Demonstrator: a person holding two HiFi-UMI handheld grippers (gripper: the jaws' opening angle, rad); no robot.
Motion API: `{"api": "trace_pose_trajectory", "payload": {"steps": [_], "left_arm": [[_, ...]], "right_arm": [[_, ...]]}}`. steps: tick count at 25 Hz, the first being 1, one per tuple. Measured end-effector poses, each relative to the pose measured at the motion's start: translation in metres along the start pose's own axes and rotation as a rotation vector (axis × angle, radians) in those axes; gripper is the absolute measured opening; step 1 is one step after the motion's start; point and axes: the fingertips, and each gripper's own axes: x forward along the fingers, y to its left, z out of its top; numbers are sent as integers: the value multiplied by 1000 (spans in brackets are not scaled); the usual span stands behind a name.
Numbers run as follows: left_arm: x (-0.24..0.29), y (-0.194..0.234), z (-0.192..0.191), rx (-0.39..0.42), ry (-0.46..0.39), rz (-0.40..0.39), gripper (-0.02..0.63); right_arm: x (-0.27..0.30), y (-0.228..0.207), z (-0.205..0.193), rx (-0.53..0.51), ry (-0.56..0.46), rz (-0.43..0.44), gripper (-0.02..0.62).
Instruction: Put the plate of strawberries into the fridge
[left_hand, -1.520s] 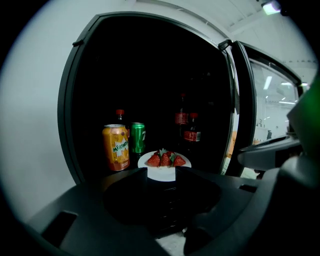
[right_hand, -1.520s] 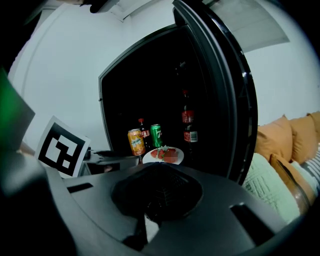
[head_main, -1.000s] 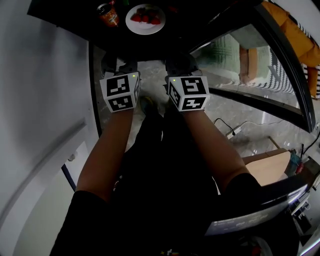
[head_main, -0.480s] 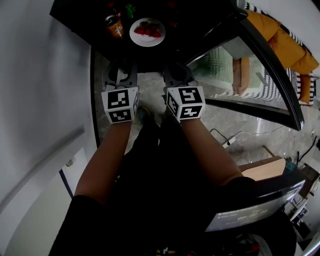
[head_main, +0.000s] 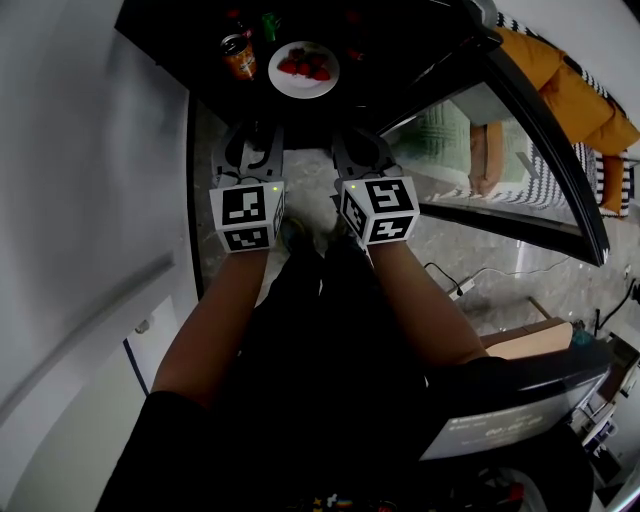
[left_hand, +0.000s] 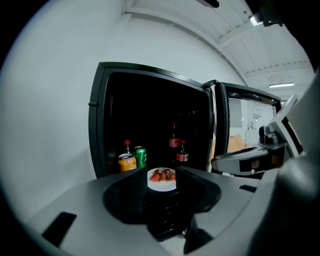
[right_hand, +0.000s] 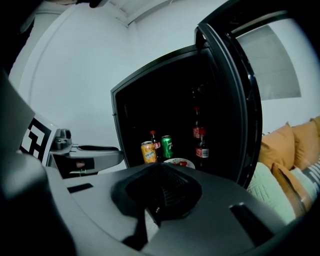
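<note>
Sitting inside the open fridge (head_main: 420, 35), the plate of strawberries (head_main: 303, 70) lies just right of an orange can (head_main: 238, 58), with a green can (head_main: 268, 25) behind. Both grippers hang outside, apart from the plate: the left gripper (head_main: 249, 132) has its jaws parted and empty, while the right gripper (head_main: 358, 142) has its jaws closed together.

The plate (right_hand: 179, 162) shows only as a sliver in the right gripper view, because the right gripper (right_hand: 160, 169), jaws together, covers its near side. In the left gripper view, the left gripper (left_hand: 161, 175) hides the plate's front rim. Inside the fridge (left_hand: 95, 125), everything above the bottles (left_hand: 174, 141) is lost in darkness. Print on the orange can (left_hand: 127, 162) is too small to read. An orange cushion (head_main: 570, 75) runs off the head view's right edge.
</note>
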Motion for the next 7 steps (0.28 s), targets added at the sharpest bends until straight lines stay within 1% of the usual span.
{"api": "trace_pose_trajectory", "payload": {"steps": [7], "left_arm": [[-1,5,-1,-2,6,-3,160]], "right_arm": [[4,2,-1,-11,8,-10,3]]}}
